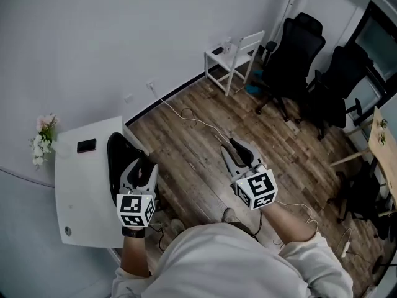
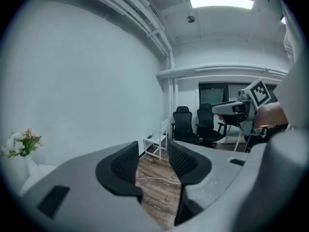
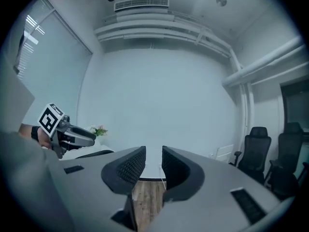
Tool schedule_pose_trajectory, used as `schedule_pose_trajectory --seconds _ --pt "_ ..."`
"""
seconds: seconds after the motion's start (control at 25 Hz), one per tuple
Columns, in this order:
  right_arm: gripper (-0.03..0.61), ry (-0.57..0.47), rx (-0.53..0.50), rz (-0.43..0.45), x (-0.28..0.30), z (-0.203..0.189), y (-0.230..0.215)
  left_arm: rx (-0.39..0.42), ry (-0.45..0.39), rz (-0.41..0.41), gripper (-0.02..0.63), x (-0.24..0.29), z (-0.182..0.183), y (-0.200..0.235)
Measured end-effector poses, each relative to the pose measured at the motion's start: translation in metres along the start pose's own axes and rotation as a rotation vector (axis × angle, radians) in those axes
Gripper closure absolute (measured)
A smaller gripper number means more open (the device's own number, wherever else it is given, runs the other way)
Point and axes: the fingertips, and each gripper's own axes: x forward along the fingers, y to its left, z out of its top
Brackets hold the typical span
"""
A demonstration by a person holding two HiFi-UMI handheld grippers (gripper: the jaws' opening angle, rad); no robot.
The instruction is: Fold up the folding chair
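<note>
Your left gripper (image 1: 144, 166) and right gripper (image 1: 239, 149) are both empty with jaws slightly apart, and the chair (image 1: 234, 56) stands unfolded by the far wall, well away, so walk over and open wider before gripping seat and back.

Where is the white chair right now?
In the head view, the white chair stands at top centre by the wall, just left of the black office chairs.
</note>
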Motion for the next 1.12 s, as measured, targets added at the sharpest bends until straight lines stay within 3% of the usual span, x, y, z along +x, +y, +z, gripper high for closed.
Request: schedule_pose_trajectory --seconds 0.4,0.68,1.12 --pt "0.521 -0.057 -0.005 -0.087 -0.075 -0.006 -0.035 0.031 -0.068 -0.062 0.486 0.008 0.032 -0.064" --pt "0.561 -0.082 0.012 -0.102 -0.097 -0.009 -0.042 0.057 -0.097 -0.052 0.602 0.002 0.037 -0.087" --pt "0.563 -0.106 0.042 -0.07 -0.101 -0.009 -0.04 0.042 -0.103 -0.03 0.606 -0.009 0.035 -0.095"
